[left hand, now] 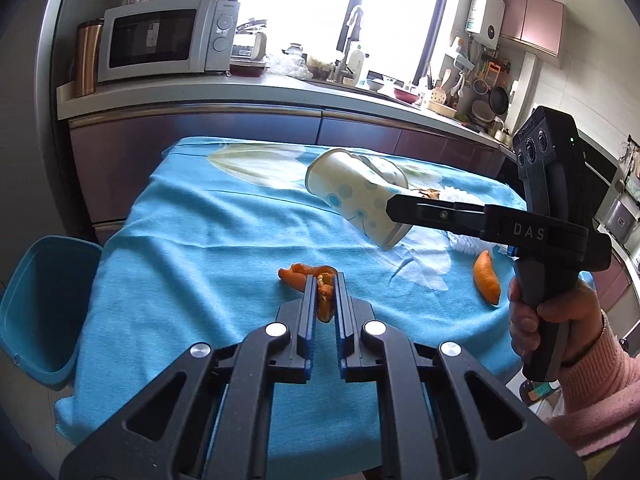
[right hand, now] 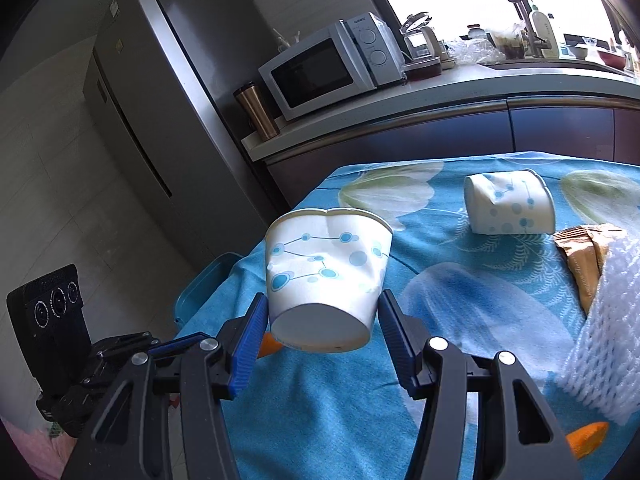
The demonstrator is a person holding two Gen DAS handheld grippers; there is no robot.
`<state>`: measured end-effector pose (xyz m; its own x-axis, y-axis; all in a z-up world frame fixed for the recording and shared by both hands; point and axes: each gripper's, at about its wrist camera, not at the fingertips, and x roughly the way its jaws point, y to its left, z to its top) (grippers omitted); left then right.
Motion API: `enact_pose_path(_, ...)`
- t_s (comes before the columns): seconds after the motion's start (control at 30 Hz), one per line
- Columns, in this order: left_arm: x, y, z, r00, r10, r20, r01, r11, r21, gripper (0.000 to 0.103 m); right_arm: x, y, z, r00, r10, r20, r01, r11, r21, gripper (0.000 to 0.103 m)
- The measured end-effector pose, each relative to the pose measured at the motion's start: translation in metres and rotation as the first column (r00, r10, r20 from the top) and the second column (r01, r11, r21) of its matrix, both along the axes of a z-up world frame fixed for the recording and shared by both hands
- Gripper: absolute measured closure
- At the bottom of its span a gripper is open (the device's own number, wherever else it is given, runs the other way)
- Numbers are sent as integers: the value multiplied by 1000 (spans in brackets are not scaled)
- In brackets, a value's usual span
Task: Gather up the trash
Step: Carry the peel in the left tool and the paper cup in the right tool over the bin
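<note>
You've got orange peel (left hand: 325, 295) pinched tight in your left gripper (left hand: 325, 280), lifted above the blue tablecloth (left hand: 192, 248). Your right gripper (right hand: 322, 312) squeezes a dented paper cup (right hand: 326, 264) by its base end, rim pointing away. The blue bin (left hand: 36, 312) sits off the table's left edge, nearer your left hand. More trash is left: second cup (right hand: 510, 204), wrapper (right hand: 584, 260), another peel (left hand: 487, 282).

Daylight is streaming through the window (left hand: 340, 4) behind the kitchen counter (left hand: 280, 90). A microwave (right hand: 332, 66) is sitting beside the tall refrigerator (right hand: 160, 80).
</note>
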<state>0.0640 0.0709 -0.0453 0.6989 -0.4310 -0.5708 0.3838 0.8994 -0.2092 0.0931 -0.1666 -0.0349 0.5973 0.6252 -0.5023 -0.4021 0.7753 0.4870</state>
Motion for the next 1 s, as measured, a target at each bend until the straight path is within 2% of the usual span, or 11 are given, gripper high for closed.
enact_pose_path(0.27, -8, 48, 15, 994, 105, 32, -104, 994, -13, 95, 9, 47, 6, 994, 109, 16, -109, 994, -9, 49)
enact_pose_path(0.5, -14, 90, 29, 978, 195, 71, -195, 981, 2, 95, 20, 88, 7, 978, 206, 13, -206, 978, -15, 49)
enact_pose_path(0.8, -16, 146, 40, 939, 329, 97, -331, 944, 3, 96, 32, 143, 11, 949, 315, 18, -314, 948, -43, 49)
enact_pose_path(1.0, -9, 185, 34, 909, 410, 73, -411, 911, -2, 96, 45, 184, 13, 926, 378, 14, -376, 924, -72, 49)
